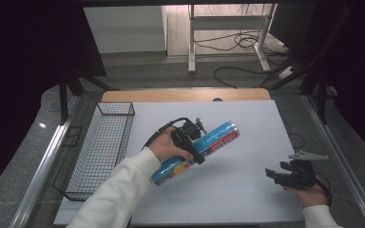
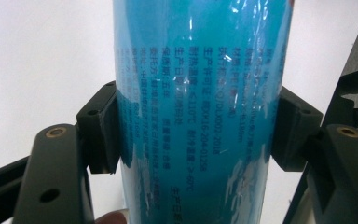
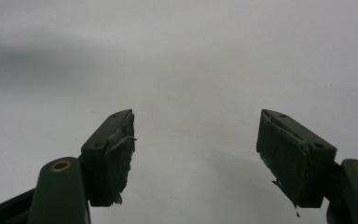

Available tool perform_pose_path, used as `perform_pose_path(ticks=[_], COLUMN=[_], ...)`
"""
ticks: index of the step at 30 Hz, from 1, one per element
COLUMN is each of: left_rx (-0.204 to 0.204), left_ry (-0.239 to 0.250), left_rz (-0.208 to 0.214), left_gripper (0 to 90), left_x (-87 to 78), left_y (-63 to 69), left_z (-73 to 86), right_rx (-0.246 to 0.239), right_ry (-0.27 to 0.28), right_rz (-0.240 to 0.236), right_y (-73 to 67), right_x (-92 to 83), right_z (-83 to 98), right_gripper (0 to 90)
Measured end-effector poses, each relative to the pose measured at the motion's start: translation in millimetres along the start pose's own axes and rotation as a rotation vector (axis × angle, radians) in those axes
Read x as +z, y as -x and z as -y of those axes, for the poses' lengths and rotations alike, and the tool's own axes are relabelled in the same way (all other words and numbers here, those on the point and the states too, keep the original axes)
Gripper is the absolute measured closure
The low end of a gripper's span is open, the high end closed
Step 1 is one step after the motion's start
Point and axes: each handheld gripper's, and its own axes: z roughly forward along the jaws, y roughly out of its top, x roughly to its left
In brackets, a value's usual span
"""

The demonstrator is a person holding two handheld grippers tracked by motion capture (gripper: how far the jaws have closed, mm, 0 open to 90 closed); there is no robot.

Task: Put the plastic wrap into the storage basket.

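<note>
White surface (image 1: 247,137) carries a wire basket (image 1: 100,147) at its left edge. Left hand-held gripper (image 1: 196,151) clamps the blue tube (image 1: 209,140) at mid-length, its long axis slanting up-right, just right of the basket. Right hand-held gripper (image 1: 276,176) waits open, well apart.

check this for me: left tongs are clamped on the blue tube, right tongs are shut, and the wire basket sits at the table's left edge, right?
One thing is off: the right tongs are open, not shut; the right gripper view shows a wide gap between them with nothing in it. The rest holds: the left tongs clamp the blue tube, and the wire basket sits at the table's left edge.
</note>
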Motion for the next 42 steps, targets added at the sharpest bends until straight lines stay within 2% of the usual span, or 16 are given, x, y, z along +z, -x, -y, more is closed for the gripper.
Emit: perform_pose_path(ticks=[2, 3, 6, 14, 17, 20, 21, 24, 28, 31, 32, 34, 37, 39, 42], left_rx=[-0.015, -0.029, -0.041, -0.102, -0.115, -0.153, -0.153, -0.192, -0.206, -0.231, -0.231, -0.258, -0.271, -0.299, -0.338], left_ry=[0.004, 0.009, 0.011, 0.044, 0.049, 0.060, 0.060, 0.076, 0.088, 0.111, 0.111, 0.121, 0.121, 0.132, 0.125], left_rz=[-0.006, -0.024, -0.025, -0.068, -0.072, -0.087, -0.087, -0.103, -0.121, -0.142, -0.142, -0.156, -0.162, -0.169, -0.182], left_gripper=[31.6, 31.6, 31.6, 31.6, 31.6, 31.6, 31.6, 31.6, 31.6, 31.6, 31.6, 31.6, 31.6, 31.6, 31.6], left_x=[-7.9, -16.4, -24.6, -60.4, -66.3, -76.6, -76.6, -87.8, -99.6, -117.9, -117.9, -128.3, -134.1, -138.0, -138.4], left_y=[-4.0, -7.2, -11.1, -24.9, -28.5, -36.0, -36.0, -43.5, -47.7, -54.1, -54.1, -59.4, -64.1, -69.2, -77.6], left_z=[4.9, 10.0, 15.3, 39.7, 45.2, 57.1, 57.1, 69.6, 78.8, 92.7, 92.7, 104.3, 112.3, 120.6, 133.1], right_rx=[-0.002, -0.001, -0.004, -0.010, -0.009, -0.009, -0.009, -0.009, -0.011, -0.016, -0.016, -0.021, -0.023, -0.023, -0.025], right_ry=[0.000, -0.001, -0.003, -0.002, 0.001, 0.005, 0.005, 0.010, 0.016, 0.020, 0.020, 0.019, 0.018, 0.018, 0.018], right_rz=[0.000, -0.001, -0.003, -0.012, -0.013, -0.015, -0.015, -0.020, -0.021, -0.021, -0.021, -0.019, -0.020, -0.020, -0.020], right_y=[-0.1, -0.6, -1.2, -4.0, -4.1, -4.1, -4.1, -6.0, -7.5, -9.5, -9.5, -10.8, -11.3, -11.2, -11.4], right_x=[0.1, 0.6, 1.2, 3.2, 3.1, 3.3, 3.3, 2.7, 2.4, 2.4, 2.4, 3.1, 3.2, 3.2, 3.5], right_z=[0.0, -0.2, -0.4, -2.5, -3.0, -3.7, -3.7, -5.2, -6.1, -6.6, -6.6, -7.1, -7.2, -7.2, -7.3], right_gripper=[28.3, 28.3, 28.4, 28.3, 28.3, 28.3, 28.3, 28.3, 28.3, 28.3, 28.3, 28.3, 28.3, 28.2, 28.3])
